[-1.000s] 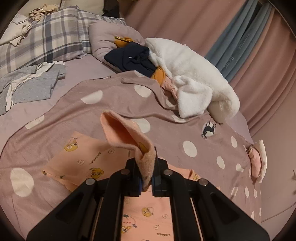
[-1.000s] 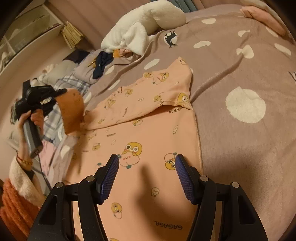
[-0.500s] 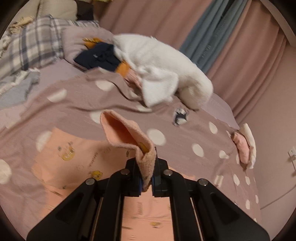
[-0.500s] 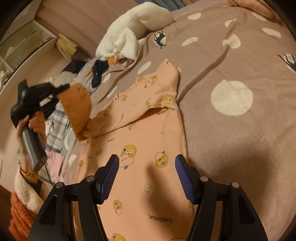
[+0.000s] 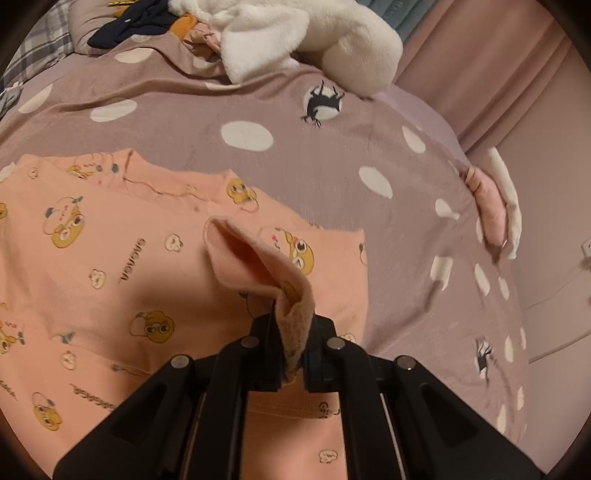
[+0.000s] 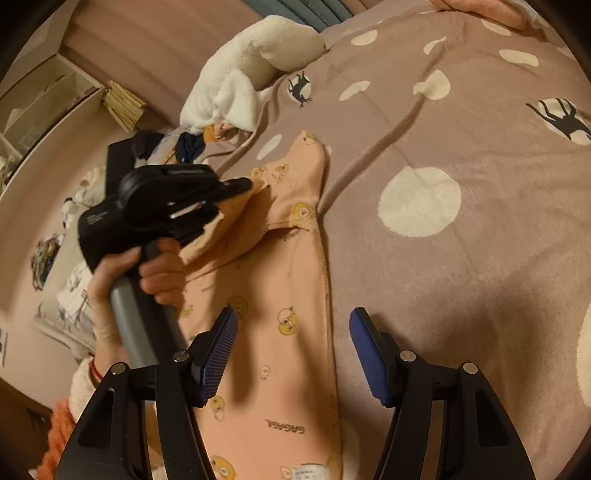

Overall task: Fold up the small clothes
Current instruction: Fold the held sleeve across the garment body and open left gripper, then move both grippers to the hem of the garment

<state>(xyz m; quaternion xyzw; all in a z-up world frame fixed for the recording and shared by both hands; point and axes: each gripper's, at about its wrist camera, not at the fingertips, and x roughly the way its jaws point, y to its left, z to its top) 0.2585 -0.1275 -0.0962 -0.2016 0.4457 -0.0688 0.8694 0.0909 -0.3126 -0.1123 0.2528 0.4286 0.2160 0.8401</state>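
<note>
A small pink garment printed with yellow cartoon animals lies spread on a mauve polka-dot blanket. My left gripper is shut on a fleecy edge of the garment and holds that edge up over the rest of the cloth. In the right wrist view the left gripper carries the pinched edge across the garment. My right gripper is open and empty, low over the garment's near part and its right edge.
A white fluffy garment and dark clothes lie piled at the far side of the bed. A folded pink-and-white item sits at the right blanket edge. Pink curtains hang behind. Shelves stand at left.
My left gripper has carried the pinched edge rightward and forward over the garment, folding it across. The right gripper has stayed open in about the same place.
</note>
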